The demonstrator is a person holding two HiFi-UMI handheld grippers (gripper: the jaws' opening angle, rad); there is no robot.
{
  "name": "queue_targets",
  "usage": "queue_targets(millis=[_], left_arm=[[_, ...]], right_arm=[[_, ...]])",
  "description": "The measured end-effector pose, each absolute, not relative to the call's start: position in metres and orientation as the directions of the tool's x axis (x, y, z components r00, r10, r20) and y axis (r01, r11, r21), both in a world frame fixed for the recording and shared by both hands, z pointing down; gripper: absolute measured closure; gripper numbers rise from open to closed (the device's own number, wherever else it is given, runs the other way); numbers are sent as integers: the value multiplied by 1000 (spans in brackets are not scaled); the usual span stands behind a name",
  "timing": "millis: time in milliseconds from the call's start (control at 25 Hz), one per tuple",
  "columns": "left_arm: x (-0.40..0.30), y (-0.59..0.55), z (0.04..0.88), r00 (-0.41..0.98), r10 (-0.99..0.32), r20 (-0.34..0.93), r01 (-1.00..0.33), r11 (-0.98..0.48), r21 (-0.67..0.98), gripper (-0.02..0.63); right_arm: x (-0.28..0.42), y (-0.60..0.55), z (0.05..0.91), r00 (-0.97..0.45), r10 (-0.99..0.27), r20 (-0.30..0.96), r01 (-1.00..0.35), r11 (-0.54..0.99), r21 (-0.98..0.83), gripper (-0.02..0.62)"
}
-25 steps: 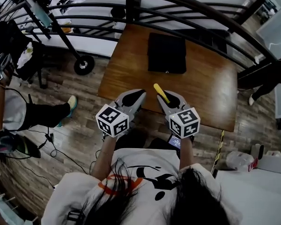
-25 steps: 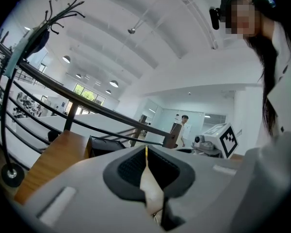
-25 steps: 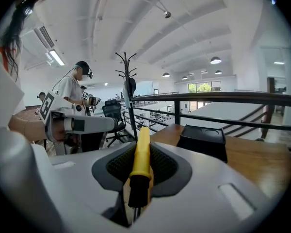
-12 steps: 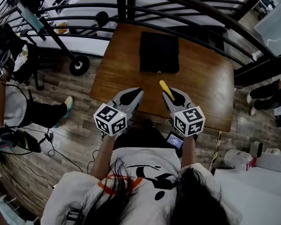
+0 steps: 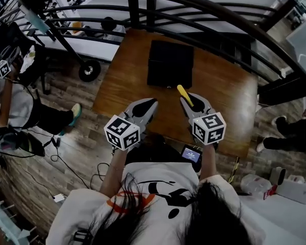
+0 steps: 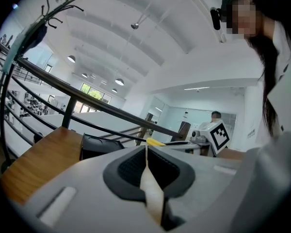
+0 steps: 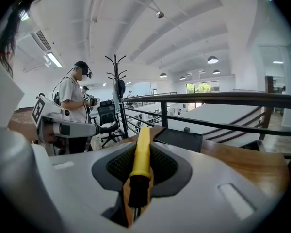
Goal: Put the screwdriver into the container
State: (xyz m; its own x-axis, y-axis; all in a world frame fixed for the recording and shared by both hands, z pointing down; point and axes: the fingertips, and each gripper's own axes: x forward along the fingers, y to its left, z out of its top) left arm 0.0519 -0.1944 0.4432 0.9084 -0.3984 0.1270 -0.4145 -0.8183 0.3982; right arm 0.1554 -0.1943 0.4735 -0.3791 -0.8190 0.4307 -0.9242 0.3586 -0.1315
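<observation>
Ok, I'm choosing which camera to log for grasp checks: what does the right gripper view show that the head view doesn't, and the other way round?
Only the right gripper view: the screwdriver's black section held between the jaws of the right gripper, plus a standing person and a coat stand.
Only the head view: the wearer's arms and shirt, the container's full outline from above, and the wooden floor.
Both: the screwdriver's yellow handle pointing toward the container, the table, and the railing.
</observation>
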Motion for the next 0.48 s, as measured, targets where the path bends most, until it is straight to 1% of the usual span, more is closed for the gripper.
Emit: queue_targets(millis=[480], left_arm=[[83, -220, 457, 882, -437, 176, -470, -789, 396, 606]], right_arm=[[192, -251, 503, -436, -765, 475, -895, 425, -138, 495]])
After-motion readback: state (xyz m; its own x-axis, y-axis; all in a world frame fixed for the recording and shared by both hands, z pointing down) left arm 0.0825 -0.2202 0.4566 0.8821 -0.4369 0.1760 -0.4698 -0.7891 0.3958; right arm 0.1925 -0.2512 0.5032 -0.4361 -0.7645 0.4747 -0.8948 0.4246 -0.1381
